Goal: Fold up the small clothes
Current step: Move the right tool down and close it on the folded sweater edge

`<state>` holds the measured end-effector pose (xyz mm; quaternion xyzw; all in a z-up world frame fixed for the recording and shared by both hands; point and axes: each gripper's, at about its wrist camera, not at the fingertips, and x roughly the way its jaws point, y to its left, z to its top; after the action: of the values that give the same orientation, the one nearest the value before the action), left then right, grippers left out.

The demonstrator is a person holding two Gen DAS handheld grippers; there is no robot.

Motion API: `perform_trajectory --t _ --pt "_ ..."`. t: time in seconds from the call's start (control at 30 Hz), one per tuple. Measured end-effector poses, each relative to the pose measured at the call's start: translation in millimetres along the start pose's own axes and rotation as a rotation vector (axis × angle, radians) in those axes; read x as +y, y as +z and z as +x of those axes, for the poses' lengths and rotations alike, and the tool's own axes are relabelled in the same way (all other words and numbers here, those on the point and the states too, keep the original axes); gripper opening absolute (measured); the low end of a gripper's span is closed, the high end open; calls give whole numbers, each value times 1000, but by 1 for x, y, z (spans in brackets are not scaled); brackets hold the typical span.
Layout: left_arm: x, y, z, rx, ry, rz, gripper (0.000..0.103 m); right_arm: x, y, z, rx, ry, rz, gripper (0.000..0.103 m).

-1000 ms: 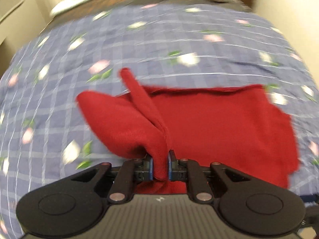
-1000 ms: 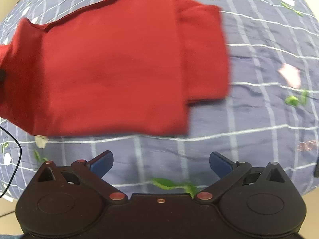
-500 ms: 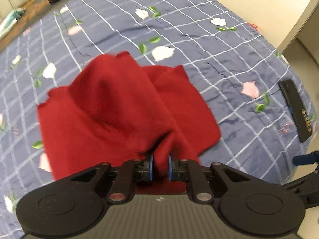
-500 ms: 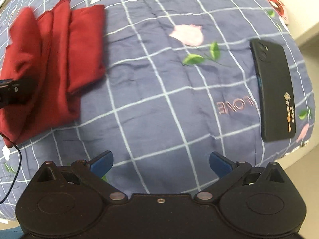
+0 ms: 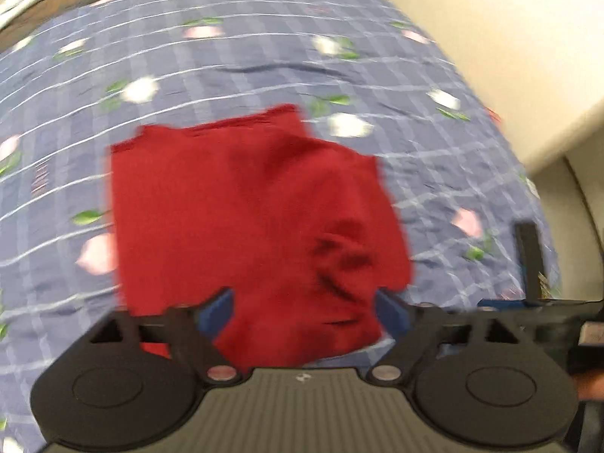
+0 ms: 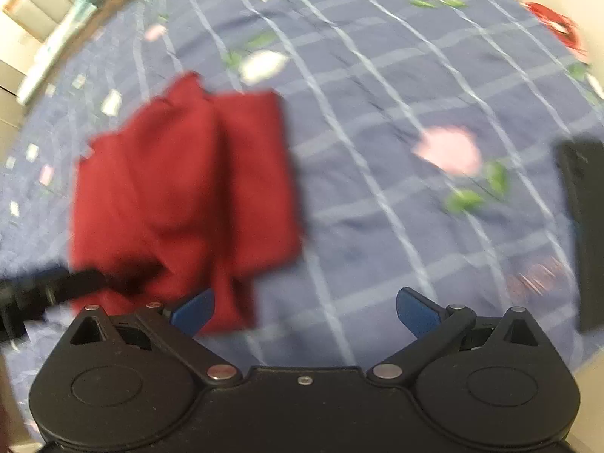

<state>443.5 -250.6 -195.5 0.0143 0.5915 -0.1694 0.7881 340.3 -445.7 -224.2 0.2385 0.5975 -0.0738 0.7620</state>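
Note:
A small red garment (image 5: 249,219) lies folded over on the blue flowered bedspread (image 5: 234,45). My left gripper (image 5: 304,311) stands open just above its near edge, fingers spread wide with cloth showing between them but not gripped. In the right wrist view the same red garment (image 6: 181,188) sits to the left. My right gripper (image 6: 304,311) is open over bare bedspread, its left fingertip (image 6: 194,311) overlapping the cloth's near corner. The left gripper's black body (image 6: 45,290) pokes in at the left edge. Both views are blurred.
A black phone (image 6: 583,226) lies on the bedspread near its right edge, also seen as a phone (image 5: 530,256) in the left wrist view. A cream wall (image 5: 509,37) rises beyond the bed's right side. Something red (image 6: 555,24) shows at the far right corner.
My left gripper has opened and let go of the red cloth, which now lies folded over itself. The right gripper has swung back toward the garment, still open.

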Motion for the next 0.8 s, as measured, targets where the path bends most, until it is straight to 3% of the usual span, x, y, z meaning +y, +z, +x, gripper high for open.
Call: perform_trajectory --t 0.2,0.37,0.43,0.47,0.5,0.6,0.8 --pt "60 -8 -5 -3 111 -234 97 38 40 16 -8 139 18 100" --pt "106 -15 8 33 163 -400 97 50 61 41 28 132 76 80" --pt "119 -19 14 52 159 -446 97 54 65 48 43 121 82 60" --pt "122 -21 16 58 155 -458 96 56 65 50 50 114 77 52" --pt "125 -23 17 65 151 -467 96 57 66 52 57 106 66 37" --pt "123 -25 18 61 141 -464 96 58 61 47 41 102 15 19" --pt "112 -20 4 19 92 -431 96 46 59 12 -54 118 -81 11"
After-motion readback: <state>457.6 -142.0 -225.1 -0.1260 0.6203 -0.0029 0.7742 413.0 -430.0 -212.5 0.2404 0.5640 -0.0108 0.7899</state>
